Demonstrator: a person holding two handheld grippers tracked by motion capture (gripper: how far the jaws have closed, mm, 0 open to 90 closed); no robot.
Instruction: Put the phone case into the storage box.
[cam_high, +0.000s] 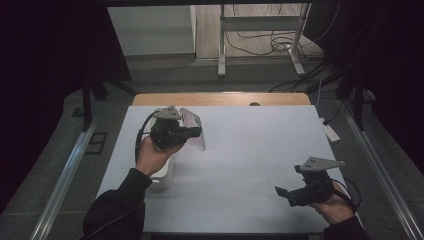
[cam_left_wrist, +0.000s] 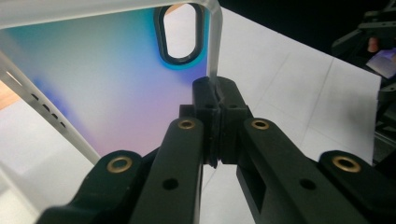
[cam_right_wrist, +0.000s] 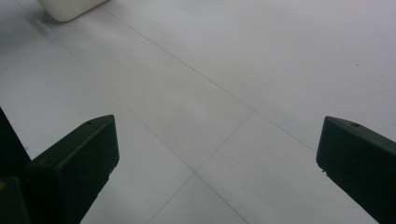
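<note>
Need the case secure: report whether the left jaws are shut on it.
Shut: the left gripper pinches the phone case edge, no gap showing.

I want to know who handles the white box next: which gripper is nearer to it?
Left. The left gripper, shut on the phone case, hangs just above and behind the white box. The right gripper, jaws open, is far off across the table.

One phone case, one white box, two tongs, one table.
</note>
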